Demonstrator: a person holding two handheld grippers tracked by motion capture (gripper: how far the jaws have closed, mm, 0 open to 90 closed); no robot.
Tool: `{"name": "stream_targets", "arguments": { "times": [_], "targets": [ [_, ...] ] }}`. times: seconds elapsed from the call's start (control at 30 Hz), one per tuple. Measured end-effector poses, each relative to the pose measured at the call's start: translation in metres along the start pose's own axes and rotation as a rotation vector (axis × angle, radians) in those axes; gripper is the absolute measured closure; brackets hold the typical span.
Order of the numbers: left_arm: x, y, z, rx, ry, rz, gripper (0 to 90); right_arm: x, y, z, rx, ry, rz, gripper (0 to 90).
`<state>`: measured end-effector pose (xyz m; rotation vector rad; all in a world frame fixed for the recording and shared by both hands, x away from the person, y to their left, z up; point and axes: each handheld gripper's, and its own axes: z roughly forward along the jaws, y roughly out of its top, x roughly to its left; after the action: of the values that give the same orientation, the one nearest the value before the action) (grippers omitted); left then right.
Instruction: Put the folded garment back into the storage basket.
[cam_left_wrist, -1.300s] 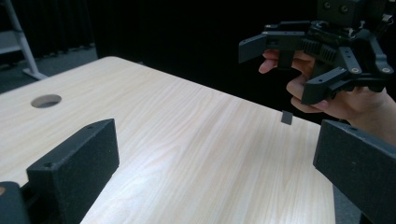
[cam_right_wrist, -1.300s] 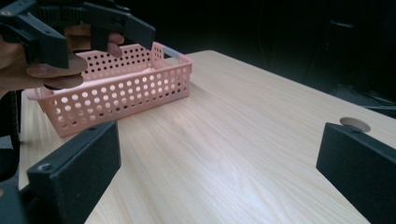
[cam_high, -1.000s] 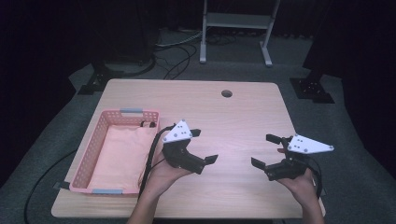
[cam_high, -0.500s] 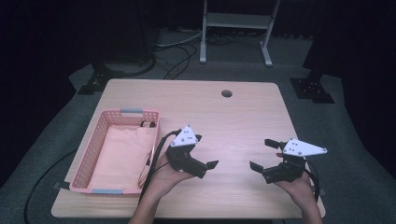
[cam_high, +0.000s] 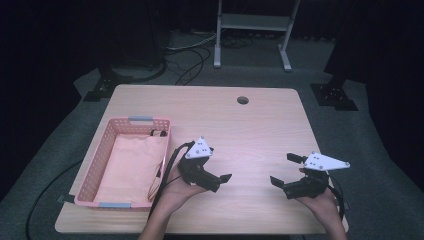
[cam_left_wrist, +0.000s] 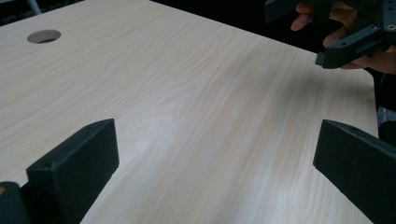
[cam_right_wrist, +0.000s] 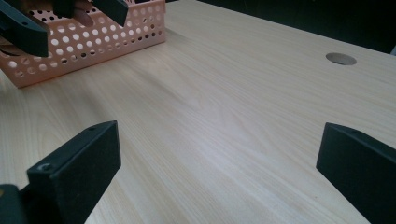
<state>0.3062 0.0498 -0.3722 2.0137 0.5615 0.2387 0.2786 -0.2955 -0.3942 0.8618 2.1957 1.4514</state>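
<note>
Left gripper (cam_high: 220, 181) fingers apart, right gripper (cam_high: 285, 172) likewise

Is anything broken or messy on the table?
Nothing stands out. The pink basket sits flat at the table's left with a pink cloth lying inside it. The left gripper and right gripper are both open, holding nothing, above bare wood.

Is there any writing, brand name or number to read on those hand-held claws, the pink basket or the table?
No readable text in any view.
Left gripper: its grey plate carries only small dark dots, no letters.
Right gripper: the same, dots and no writing.
Pink basket: plain perforated walls, no label; the pale cloth inside is unmarked.
Table: bare wood grain and a round hole, no sign.
</note>
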Motion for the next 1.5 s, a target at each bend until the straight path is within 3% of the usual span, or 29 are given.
{"name": "stream_targets", "arguments": {
  "times": [0.7, 1.5],
  "targets": [
    [0.000, -0.014, 0.005, 0.062, 0.026, -0.013, 0.0, -0.005, -0.012, 0.001, 0.061, -0.024, 0.004, 0.0],
    [-0.002, -0.033, 0.018, 0.138, 0.007, -0.028, 0.0, -0.005, -0.028, 0.011, 0.156, -0.023, 0.003, 0.0]
  ]
}}
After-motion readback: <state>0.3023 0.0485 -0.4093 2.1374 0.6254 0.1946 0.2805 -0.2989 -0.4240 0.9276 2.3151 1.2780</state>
